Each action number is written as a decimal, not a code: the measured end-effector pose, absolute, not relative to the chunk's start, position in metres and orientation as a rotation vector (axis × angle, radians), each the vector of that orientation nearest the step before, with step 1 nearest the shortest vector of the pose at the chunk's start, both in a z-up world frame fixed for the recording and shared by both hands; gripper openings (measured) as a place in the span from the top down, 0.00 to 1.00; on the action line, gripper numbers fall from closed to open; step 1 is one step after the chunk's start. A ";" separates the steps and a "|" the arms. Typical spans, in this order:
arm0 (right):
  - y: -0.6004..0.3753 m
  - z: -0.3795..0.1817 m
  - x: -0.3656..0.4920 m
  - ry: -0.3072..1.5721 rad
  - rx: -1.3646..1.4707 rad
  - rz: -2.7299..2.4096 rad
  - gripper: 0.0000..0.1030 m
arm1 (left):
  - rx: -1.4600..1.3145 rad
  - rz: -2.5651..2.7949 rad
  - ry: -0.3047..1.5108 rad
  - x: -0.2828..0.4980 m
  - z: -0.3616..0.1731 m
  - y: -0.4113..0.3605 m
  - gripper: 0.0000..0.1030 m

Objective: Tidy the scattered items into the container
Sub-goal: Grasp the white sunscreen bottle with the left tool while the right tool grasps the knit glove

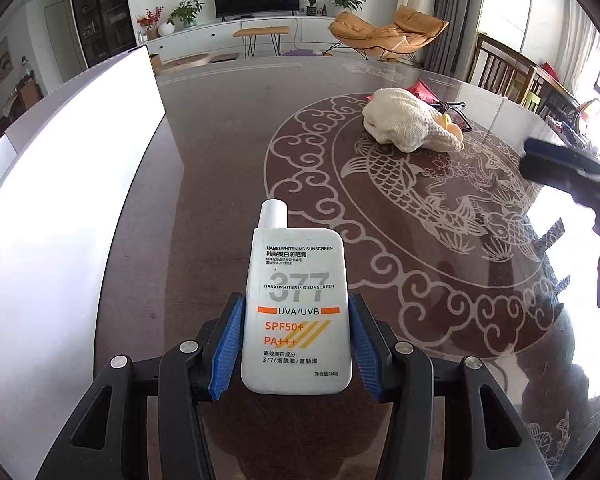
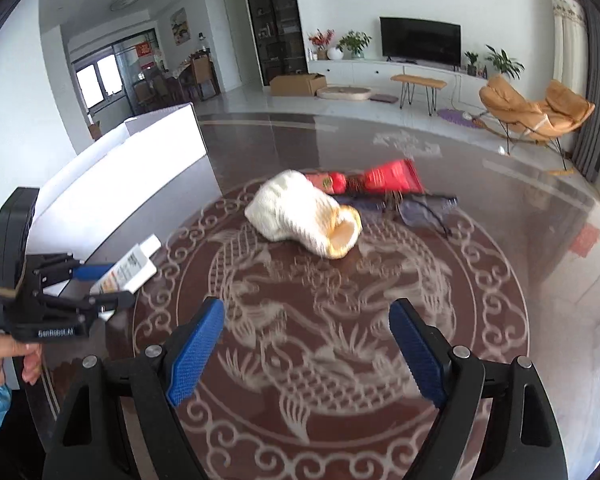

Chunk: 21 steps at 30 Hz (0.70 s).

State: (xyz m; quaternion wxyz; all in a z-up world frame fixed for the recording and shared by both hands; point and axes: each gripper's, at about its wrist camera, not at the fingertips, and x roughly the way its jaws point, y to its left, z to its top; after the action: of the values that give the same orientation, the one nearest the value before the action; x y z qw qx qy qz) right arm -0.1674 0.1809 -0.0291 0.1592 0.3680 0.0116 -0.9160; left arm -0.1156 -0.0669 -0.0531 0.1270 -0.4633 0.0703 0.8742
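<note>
My left gripper (image 1: 296,336) is shut on a white sunscreen bottle (image 1: 296,304), cap pointing forward, held above the dark table next to the white container (image 1: 72,184). The right wrist view shows the same bottle (image 2: 130,268) in the left gripper (image 2: 100,284) beside the container (image 2: 148,160). My right gripper (image 2: 306,328) is open and empty above the table, short of a cream knitted cloth (image 2: 300,212). Behind the cloth lie a red packet (image 2: 388,178) and dark glasses (image 2: 424,210). The cloth also shows in the left wrist view (image 1: 408,120).
The table is dark glass with a fish pattern (image 2: 320,320). Wooden chairs (image 1: 508,72) stand at its far right edge. Beyond are a TV unit and an orange lounge chair (image 2: 536,114).
</note>
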 end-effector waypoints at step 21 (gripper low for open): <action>0.190 -0.057 -0.076 0.143 1.313 -2.496 0.67 | -1.307 2.562 0.187 -0.116 -0.055 -0.054 0.49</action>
State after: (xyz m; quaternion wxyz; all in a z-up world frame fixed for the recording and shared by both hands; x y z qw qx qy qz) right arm -0.0759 0.1905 -0.0575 0.1583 0.4590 0.0501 -0.8728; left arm -0.1161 -0.0545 -0.0547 0.1291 -0.4498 0.0645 0.8814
